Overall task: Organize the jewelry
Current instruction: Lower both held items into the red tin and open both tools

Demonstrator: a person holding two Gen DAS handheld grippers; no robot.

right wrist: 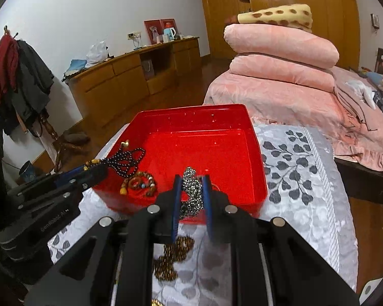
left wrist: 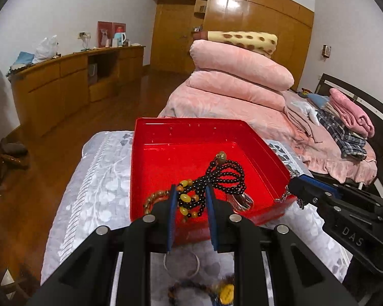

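Observation:
A red tray (left wrist: 166, 137) (right wrist: 258, 168) stands on a grey leaf-print cloth. My left gripper (left wrist: 191, 191) is shut on a black and amber bead necklace (left wrist: 224, 176) and holds it over the tray's near edge; the necklace also shows in the right wrist view (right wrist: 129, 162). My right gripper (right wrist: 191, 186) is shut on a silver chain (right wrist: 192, 191) above the tray's near right edge. A brown bead bracelet (right wrist: 143, 182) lies inside the tray. A clear bangle (left wrist: 181, 264), a dark bead bracelet (left wrist: 191, 287) and a brown bead string (right wrist: 171, 257) lie on the cloth in front.
The cloth-covered table (right wrist: 301, 178) ends at a wooden floor (left wrist: 63, 127) on the left. A bed with stacked pink quilts (left wrist: 237, 76) stands behind and to the right. A wooden sideboard (left wrist: 71, 76) lines the far wall. A coat stand (right wrist: 20, 81) is at the left.

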